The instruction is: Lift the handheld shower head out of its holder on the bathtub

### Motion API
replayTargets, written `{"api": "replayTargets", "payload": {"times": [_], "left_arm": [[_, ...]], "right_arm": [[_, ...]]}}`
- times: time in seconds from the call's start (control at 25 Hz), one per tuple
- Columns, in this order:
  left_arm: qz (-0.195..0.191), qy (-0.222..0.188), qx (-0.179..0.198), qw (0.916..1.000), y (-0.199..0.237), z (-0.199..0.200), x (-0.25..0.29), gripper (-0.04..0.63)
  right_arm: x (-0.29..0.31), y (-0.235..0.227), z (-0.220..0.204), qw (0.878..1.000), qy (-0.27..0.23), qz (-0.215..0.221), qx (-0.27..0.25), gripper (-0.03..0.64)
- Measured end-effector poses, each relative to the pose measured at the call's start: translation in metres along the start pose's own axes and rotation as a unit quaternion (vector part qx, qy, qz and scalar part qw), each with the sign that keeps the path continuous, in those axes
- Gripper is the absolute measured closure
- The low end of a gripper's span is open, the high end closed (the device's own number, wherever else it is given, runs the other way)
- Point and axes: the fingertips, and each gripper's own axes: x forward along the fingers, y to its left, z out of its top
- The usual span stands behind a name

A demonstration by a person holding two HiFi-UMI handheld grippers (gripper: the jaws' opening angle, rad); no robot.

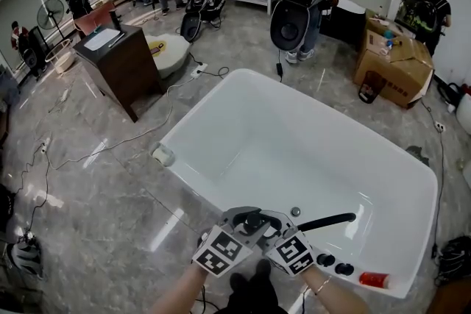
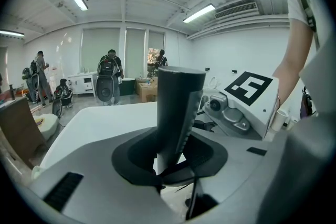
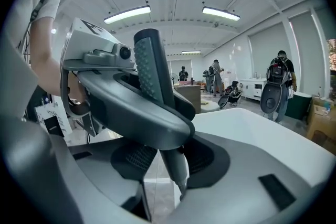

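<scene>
The black handheld shower head (image 1: 254, 221) stands at the near rim of the white bathtub (image 1: 221, 95), with both grippers meeting on it. In the left gripper view its ribbed handle (image 2: 176, 110) rises upright between the jaws, and my left gripper (image 2: 173, 165) is shut on it. The right gripper's body (image 2: 239, 113) shows just beyond. In the right gripper view the handle (image 3: 152, 73) tapers down between the pads, and my right gripper (image 3: 176, 168) is shut on its thin lower end. The left gripper's jaw (image 3: 139, 113) crosses in front. The holder is hidden.
A black spout (image 1: 327, 220), two black knobs (image 1: 324, 259) and a red item (image 1: 374, 279) sit on the tub's near rim to the right. A dark wooden cabinet (image 1: 121, 59), cardboard boxes (image 1: 394, 66), floor cables and several people stand beyond the tub.
</scene>
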Motion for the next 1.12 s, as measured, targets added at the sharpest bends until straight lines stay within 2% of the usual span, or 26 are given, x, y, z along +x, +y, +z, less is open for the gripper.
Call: {"api": "replayTargets", "payload": {"times": [0.52, 1.12], "left_arm": [[0.0, -0.024, 0.01, 0.9997, -0.009, 0.039, -0.01, 0.448], [0.009, -0.063, 0.013, 0.9979, -0.027, 0.1, -0.06, 0.448]], "right_arm": [[-0.025, -0.004, 0.033, 1.0, -0.023, -0.013, -0.012, 0.468], [-0.063, 0.02, 0.099, 0.998, -0.046, -0.017, -0.042, 0.472]]}}
